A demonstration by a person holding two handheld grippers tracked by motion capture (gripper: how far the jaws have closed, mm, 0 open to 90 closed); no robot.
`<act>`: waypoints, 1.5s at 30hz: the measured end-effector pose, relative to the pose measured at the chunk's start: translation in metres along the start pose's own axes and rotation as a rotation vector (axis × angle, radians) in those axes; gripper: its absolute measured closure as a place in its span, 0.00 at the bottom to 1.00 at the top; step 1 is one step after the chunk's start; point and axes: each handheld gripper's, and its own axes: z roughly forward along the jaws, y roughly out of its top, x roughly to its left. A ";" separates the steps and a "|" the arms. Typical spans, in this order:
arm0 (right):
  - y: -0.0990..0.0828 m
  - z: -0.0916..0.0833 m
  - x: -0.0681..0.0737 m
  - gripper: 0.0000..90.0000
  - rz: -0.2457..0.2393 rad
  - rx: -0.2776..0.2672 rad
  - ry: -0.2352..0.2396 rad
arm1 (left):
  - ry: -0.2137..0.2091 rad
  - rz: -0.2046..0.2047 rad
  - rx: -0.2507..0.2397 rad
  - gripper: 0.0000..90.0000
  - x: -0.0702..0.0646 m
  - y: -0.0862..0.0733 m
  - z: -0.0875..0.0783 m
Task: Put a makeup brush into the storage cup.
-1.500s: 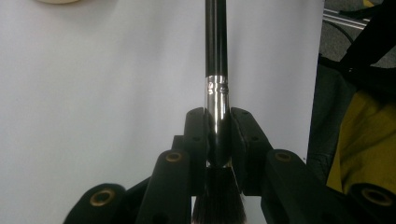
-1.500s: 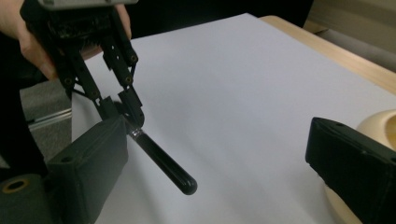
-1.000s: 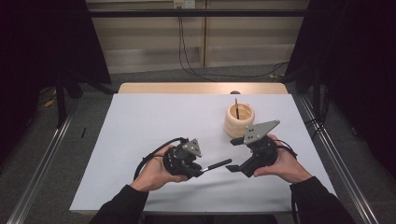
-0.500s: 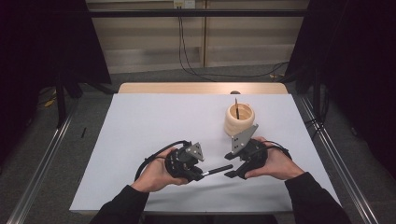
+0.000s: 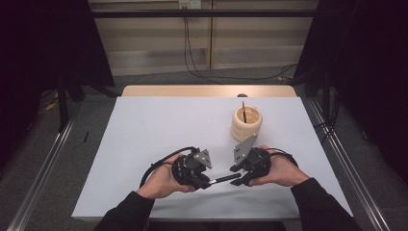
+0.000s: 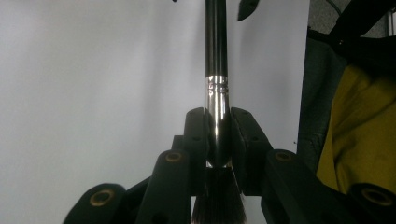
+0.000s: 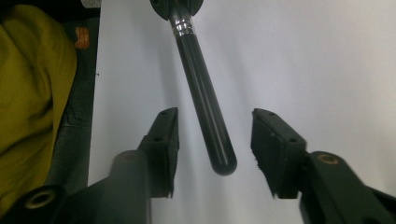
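Observation:
A black makeup brush (image 5: 225,179) with a silver ferrule lies level between my two grippers, just above the white table cover. My left gripper (image 5: 208,183) is shut on it at the ferrule (image 6: 216,88), and the bristles sit below the pads (image 6: 198,135). Its black handle (image 7: 205,112) reaches across to my right gripper (image 5: 238,179). The right jaws have just been closing and stand on either side of the handle's rounded end. A gap remains on each side, so the right gripper (image 7: 215,119) is open.
A round wooden cup (image 5: 247,124) holding a thin dark stick (image 5: 244,111) stands behind the right hand. The white cover (image 5: 159,130) spans the table, with metal rails (image 5: 43,163) along both sides. A yellow garment (image 7: 32,93) shows near the table's front edge.
My right gripper has moved left and down toward the brush, and its jaws have narrowed around the handle's end. The left gripper and the brush have stayed put.

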 end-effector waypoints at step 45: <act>-0.011 0.007 0.001 0.89 0.002 -0.019 0.102 | 0.048 -0.061 -0.140 0.38 0.006 -0.006 -0.002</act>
